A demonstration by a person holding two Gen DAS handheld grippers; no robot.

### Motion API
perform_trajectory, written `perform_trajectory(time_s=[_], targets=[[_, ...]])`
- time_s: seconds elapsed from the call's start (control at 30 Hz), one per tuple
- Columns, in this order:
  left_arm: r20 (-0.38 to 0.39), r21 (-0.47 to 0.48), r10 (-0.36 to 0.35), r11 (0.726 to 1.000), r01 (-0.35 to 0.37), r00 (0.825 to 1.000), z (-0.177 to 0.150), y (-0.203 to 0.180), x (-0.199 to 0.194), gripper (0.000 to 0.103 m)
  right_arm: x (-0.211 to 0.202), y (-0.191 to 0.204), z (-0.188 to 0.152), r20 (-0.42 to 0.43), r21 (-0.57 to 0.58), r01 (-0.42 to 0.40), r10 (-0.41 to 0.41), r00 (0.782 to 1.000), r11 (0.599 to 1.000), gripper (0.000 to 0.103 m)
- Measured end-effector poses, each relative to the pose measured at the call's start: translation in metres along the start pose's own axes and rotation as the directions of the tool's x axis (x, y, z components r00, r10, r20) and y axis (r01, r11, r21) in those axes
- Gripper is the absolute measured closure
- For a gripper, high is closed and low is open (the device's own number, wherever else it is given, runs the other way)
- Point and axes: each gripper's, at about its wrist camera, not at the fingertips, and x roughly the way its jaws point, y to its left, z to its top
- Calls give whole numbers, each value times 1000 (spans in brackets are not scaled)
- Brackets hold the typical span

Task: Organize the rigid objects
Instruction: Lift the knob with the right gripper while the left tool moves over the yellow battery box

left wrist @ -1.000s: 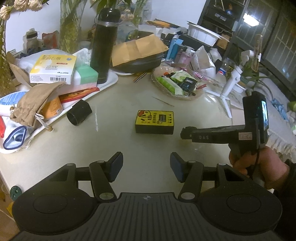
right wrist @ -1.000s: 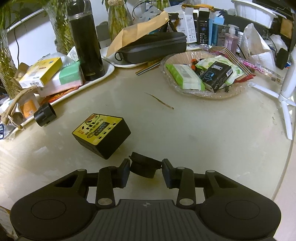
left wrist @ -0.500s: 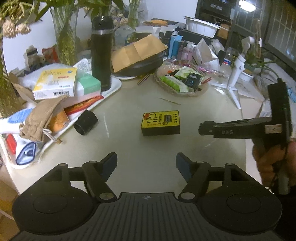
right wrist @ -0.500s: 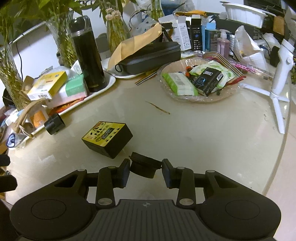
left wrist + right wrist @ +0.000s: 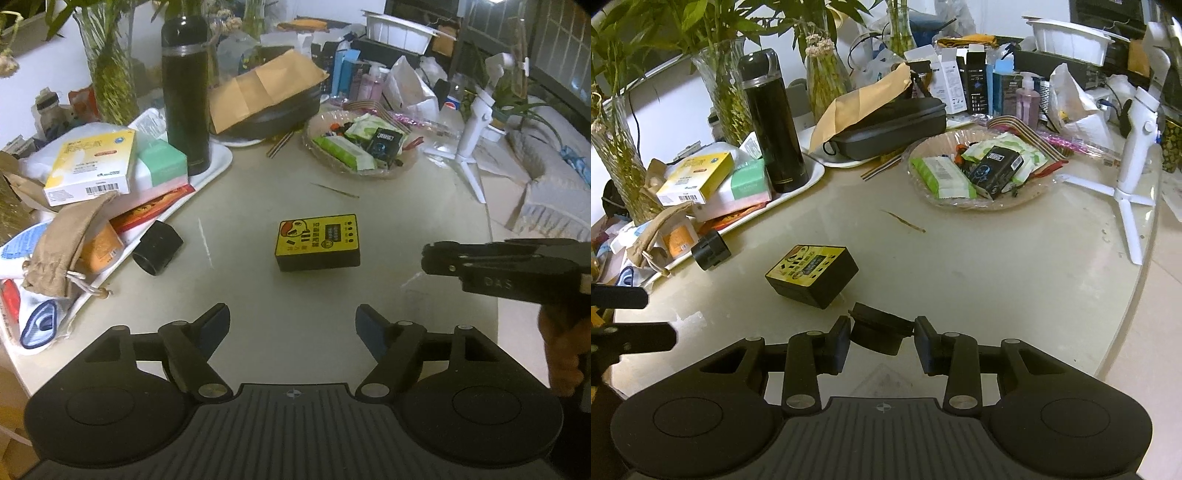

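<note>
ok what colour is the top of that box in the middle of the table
Yellow with a cartoon duck print, black sides: the box shows best in the left wrist view.

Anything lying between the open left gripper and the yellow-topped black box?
No: in the left wrist view only bare tabletop separates the left gripper from the yellow-topped black box.

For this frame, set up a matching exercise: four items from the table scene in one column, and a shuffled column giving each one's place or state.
Things:
1. small black part
2. yellow-topped black box
3. black thermos
4. black cylinder

Places or states:
A. standing upright on the white tray
B. lying on its side on the table, beside the tray's edge
C. lying flat on the open table, nothing touching it
D. held between the fingers of the right gripper

Pairs: 1-D, 2-C, 3-A, 4-B
</note>
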Motion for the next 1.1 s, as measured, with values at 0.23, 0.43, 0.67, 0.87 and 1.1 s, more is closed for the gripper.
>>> perform_trajectory(time_s=[0.23, 0.43, 0.67, 0.87, 1.1], targets=[[-19, 12, -32, 999, 32, 999, 11, 0, 16, 18, -13, -4, -4, 19, 19, -1, 1, 1000, 1000, 63], [-32, -17, -64, 998, 63, 997, 23, 3, 30, 5, -22, -8, -8, 28, 37, 3, -4, 1000, 999, 63], [-55, -32, -70, 997, 69, 996, 38, 4, 55, 5, -26, -15, -9, 26, 68, -11, 10, 1000, 998, 63], [-61, -28, -79, 997, 77, 995, 46, 1, 79, 5, -26, -19, -9, 26, 91, -20, 17, 1000, 996, 63], [-92, -48, -104, 994, 100, 990, 52, -2, 107, 5, -27, -23, -9, 31, 112, -30, 26, 999, 993, 63]])
